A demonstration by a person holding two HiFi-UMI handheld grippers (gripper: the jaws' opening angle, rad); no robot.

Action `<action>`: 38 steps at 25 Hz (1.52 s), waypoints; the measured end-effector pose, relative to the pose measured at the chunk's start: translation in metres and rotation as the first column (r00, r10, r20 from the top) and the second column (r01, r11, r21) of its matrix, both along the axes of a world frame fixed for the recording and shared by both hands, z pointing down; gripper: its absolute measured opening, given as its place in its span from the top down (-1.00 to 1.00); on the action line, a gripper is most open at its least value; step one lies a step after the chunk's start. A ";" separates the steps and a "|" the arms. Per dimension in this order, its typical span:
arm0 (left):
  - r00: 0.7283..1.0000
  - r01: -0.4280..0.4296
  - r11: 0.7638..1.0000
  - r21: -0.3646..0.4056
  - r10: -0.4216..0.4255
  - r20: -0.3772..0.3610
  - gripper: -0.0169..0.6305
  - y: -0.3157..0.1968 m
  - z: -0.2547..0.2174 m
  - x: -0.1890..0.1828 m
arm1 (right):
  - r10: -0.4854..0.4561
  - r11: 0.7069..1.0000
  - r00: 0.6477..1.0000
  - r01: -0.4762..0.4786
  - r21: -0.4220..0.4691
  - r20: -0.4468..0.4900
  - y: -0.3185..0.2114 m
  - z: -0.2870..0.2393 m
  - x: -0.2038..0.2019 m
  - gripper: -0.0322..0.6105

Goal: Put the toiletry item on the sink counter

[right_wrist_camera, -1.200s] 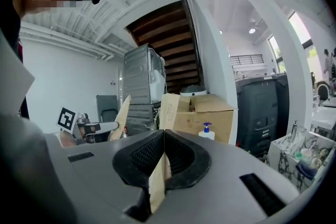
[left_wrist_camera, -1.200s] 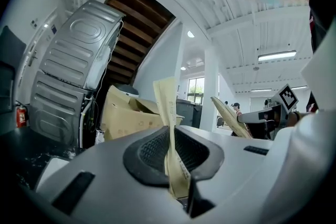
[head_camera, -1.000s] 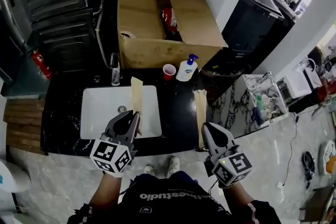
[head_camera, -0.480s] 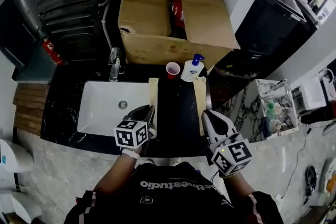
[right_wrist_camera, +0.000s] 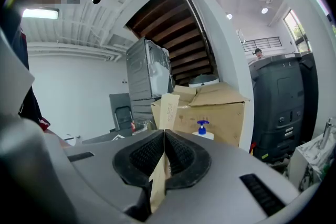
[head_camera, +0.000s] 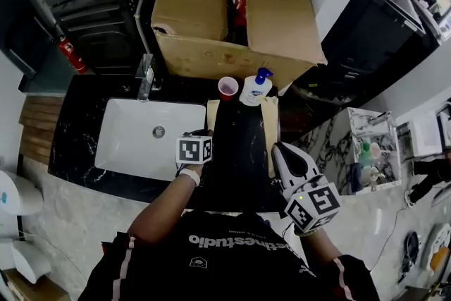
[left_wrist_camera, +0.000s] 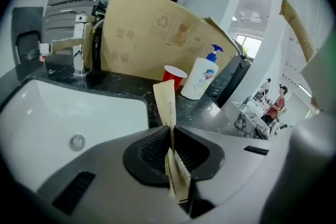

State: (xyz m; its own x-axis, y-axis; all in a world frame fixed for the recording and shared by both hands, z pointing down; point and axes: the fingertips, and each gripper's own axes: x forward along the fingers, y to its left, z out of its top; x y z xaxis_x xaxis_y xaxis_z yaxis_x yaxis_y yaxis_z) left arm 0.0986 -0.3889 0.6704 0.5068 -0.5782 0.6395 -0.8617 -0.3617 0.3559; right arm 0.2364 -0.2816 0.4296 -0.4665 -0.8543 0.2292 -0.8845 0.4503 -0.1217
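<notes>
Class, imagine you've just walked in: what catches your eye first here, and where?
A big cardboard box stands behind the black counter with its white sink; a red cup and soap bottle sit before it. The left gripper grips a paper packet, the right gripper a second packet.

A black marbled tabletop (head_camera: 81,130) is seen, with a white rectangular sink (head_camera: 134,141) set into its left part. A chrome faucet (head_camera: 146,77) is mounted behind the sink. Toward the back, a red cup (head_camera: 227,88) and a white pump bottle (head_camera: 254,89) are placed just beside each other. A large open cardboard box (head_camera: 204,17) is stood behind them.
</notes>
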 end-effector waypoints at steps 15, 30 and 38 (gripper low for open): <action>0.999 0.037 0.999 -0.017 -0.038 -0.019 0.53 -0.004 0.004 0.008 | 0.000 1.000 0.998 -0.001 0.011 0.061 -0.002 0.002 0.003 0.77; 0.953 0.042 0.797 0.602 0.148 -0.263 0.91 0.058 -0.205 -0.076 | -0.024 0.999 0.997 0.020 0.048 0.073 -0.009 -0.020 -0.030 0.77; 0.981 -0.091 0.597 0.797 0.191 -0.032 0.91 0.097 -0.252 -0.097 | -0.036 0.999 0.997 0.034 0.028 0.065 -0.016 -0.017 -0.047 0.77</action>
